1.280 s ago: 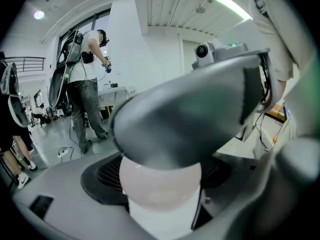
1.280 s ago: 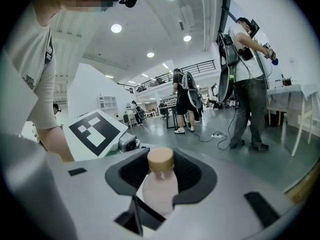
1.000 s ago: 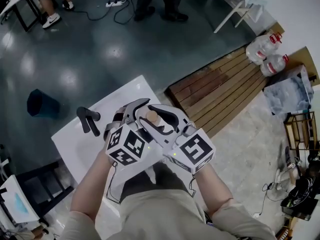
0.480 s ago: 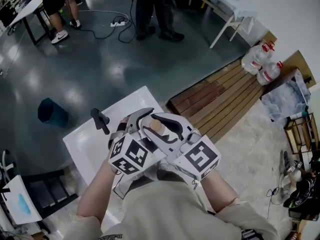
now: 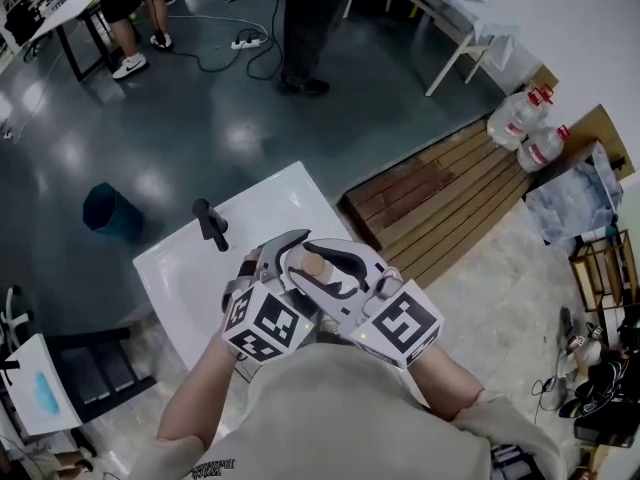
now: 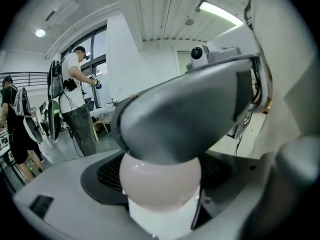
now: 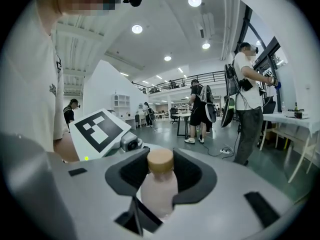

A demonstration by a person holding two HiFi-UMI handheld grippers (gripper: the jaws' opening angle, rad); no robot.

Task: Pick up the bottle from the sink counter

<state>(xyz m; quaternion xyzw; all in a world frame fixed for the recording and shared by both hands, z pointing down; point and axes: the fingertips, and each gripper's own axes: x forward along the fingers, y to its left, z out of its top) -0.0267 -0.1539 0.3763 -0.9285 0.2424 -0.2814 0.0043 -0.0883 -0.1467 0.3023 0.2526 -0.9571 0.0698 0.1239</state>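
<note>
Since one small load is being shared, the left gripper [image 5: 283, 258] and right gripper [image 5: 328, 270] are both clamping the pink, tan-capped bottle [image 5: 312, 265] from opposite sides, keeping it cap-up in the air, seemingly clear of the white sink tabletop [image 5: 185, 283].

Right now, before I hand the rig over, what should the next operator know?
Right hand-held gripper: closed on the pink bottle, tan cap up.
Left hand-held gripper: appears closed on the same bottle from the other side.
Bottle: held between both in front of the person's chest, above the white sink counter with the black faucet.
Done: grasp, and apparently the lift.
Left: confirm the bottle is clear of the counter; hold steady.
</note>
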